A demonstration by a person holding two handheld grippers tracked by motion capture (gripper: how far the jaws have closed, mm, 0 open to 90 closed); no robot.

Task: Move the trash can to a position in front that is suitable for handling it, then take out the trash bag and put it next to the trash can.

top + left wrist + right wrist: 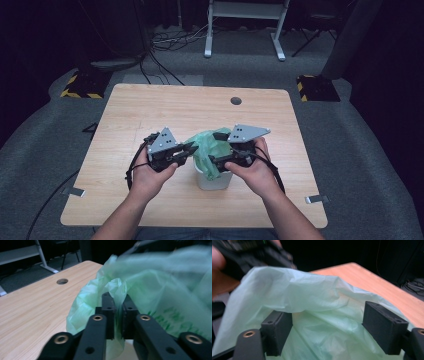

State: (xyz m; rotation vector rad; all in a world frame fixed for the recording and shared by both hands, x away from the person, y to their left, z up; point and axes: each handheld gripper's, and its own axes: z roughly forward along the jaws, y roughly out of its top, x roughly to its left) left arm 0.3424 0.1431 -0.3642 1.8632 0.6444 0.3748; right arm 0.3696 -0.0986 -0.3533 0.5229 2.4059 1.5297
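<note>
At the near edge of the wooden table (125, 107), the person's forearms come in from below, each hand holding a gripper over a small white bin (214, 180) that stands near the front middle of the tabletop. A thin green plastic bag (209, 147) sits in the bin's mouth and billows up above its rim, between the two grippers. The left gripper (191, 149) reaches in from the left side; its own view shows the jaws nearly together, pinching a bunched fold of the bag's edge (117, 290) between them. The right gripper (218, 148) comes in from the right with its jaws spread wide, and in its view the green film (322, 315) drapes across the gap between them, lying against the inner jaw faces without being clamped. Farther back, the tabletop has a round cable hole (236, 101), and beyond the table lie grey carpet, loose cables (170, 40) and a white desk frame (245, 25).
</note>
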